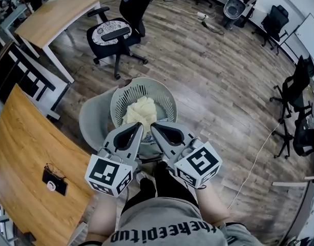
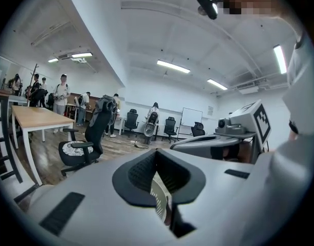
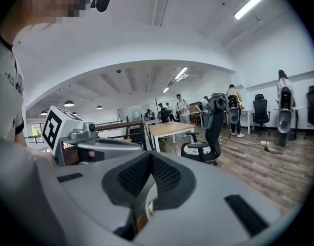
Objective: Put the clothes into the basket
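A grey slotted basket (image 1: 122, 92) stands on a round grey seat (image 1: 93, 120), with a pale yellow garment (image 1: 141, 111) bundled inside it. In the head view my left gripper (image 1: 140, 125) and right gripper (image 1: 153, 125) hang side by side over the basket's near rim, tips almost touching. Both are shut with nothing between the jaws. The left gripper view shows its jaws (image 2: 157, 154) closed and level, with the right gripper (image 2: 218, 140) beside them. In the right gripper view the jaws (image 3: 150, 157) are closed too, and the left gripper (image 3: 90, 142) is alongside.
A black office chair (image 1: 113, 35) stands beyond the basket. A wooden desk (image 1: 23, 147) at the left carries a dark object and glasses (image 1: 54, 181). Another desk (image 1: 54, 14) is at the far left. A cable (image 1: 259, 155) runs across the floor; more chairs (image 1: 295, 88) stand at the right.
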Tool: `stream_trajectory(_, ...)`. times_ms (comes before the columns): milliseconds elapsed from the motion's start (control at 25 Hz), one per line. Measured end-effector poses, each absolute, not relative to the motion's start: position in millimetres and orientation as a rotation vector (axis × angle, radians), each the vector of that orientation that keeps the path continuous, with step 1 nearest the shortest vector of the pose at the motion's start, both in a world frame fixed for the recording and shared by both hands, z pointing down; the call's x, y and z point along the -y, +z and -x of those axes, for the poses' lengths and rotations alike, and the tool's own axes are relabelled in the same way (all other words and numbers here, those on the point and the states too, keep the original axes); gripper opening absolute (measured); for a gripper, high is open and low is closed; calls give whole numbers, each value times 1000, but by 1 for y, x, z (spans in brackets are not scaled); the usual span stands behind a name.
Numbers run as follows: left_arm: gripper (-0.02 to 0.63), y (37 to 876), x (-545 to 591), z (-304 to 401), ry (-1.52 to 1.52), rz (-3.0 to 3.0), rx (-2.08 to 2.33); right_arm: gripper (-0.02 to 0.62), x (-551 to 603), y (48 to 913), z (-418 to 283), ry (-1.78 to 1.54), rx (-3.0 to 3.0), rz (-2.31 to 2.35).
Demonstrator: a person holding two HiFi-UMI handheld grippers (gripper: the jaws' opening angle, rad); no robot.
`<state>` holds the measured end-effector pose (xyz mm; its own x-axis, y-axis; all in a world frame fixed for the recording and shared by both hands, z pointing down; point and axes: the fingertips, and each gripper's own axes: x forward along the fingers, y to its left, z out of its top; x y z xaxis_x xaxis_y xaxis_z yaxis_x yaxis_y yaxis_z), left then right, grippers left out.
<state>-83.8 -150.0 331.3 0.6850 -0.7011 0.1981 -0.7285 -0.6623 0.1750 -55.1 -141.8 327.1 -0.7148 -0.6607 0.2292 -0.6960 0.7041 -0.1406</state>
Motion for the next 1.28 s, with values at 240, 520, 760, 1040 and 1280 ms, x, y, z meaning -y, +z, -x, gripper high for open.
stream_trajectory(240,14,315,138,80,125,-2714,1123,8,130,313,53,291,2765,-1144)
stream_trajectory(520,14,297,124,80,56,-2770,1081,8,117,302,52,264,2782,-1190)
stream_trajectory(760,14,289,115,78,41,-2810,1062,8,108,289,52,228,2802,-1214)
stream_trajectory(1040,14,279,107,79,2,-2850,1027,8,101,282,58,196,2798,-1215)
stream_trajectory(1280,14,276,105,83,-28,-2861,1004,8,99,278,63,171,2803,-1214)
